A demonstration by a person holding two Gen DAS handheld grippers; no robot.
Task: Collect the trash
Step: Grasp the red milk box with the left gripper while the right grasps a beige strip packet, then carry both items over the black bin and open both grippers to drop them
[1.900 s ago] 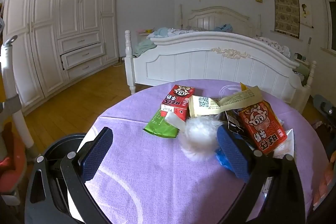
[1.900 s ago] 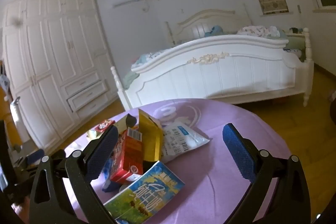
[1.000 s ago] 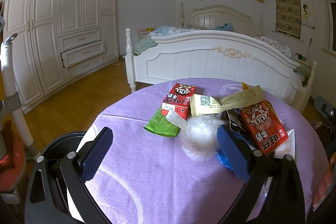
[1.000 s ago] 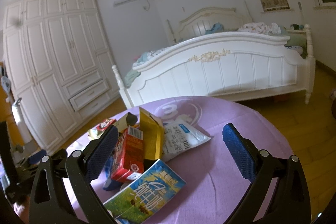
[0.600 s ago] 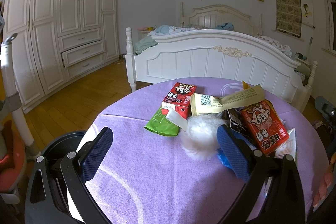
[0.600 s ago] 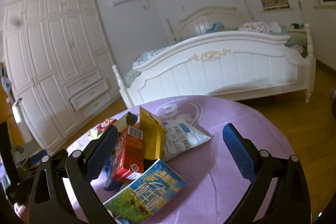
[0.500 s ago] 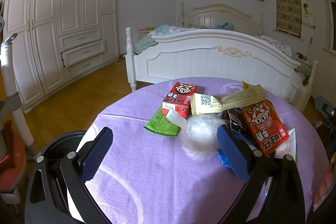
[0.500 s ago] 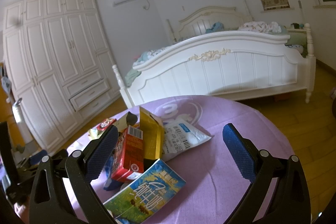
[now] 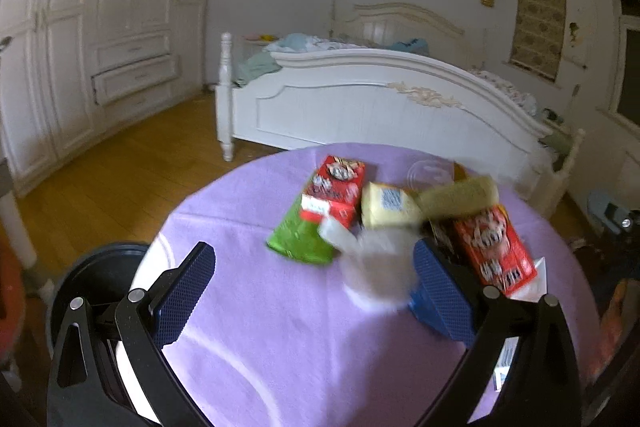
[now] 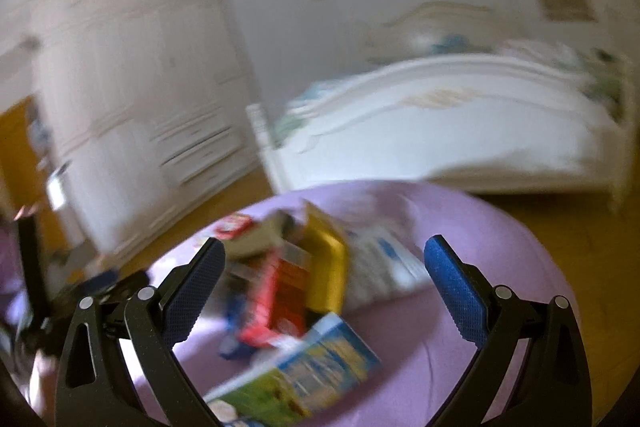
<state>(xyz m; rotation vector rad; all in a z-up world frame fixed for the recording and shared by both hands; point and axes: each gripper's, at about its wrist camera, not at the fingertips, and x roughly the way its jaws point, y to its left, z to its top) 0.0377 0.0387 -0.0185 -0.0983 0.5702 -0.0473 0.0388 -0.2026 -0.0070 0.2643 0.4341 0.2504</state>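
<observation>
Left wrist view: the left gripper [image 9: 312,287] is held spread wide above a round table covered by a purple cloth [image 9: 260,347], with nothing between its 2 blue-padded fingers [image 9: 182,293]. The trash is gathered on the far half of the cloth. A red carton [image 9: 336,189] is seen lying flat, with a green wrapper [image 9: 300,237] partly under its near end. A yellow packet [image 9: 390,207] is placed just right of the carton, and a second red pack [image 9: 494,251] lies farther right. A blurred white fluffy lump [image 9: 378,269] is seen just beside the right finger, and a blue scrap [image 9: 416,307] is partly hidden behind that finger. A dark round bin [image 9: 96,279] is visible below the table's left edge. A white bed [image 9: 380,107] stands behind the table.

Right wrist view: the picture is smeared by motion. The right gripper [image 10: 324,289] is likewise held spread apart and empty over the same cloth [image 10: 500,247]. Between its fingers, a red box [image 10: 276,301] and a gold pack [image 10: 326,267] are seen leaning together, a white packet [image 10: 380,273] lies to their right, and a blue-green carton [image 10: 304,377] lies nearest the camera.
</observation>
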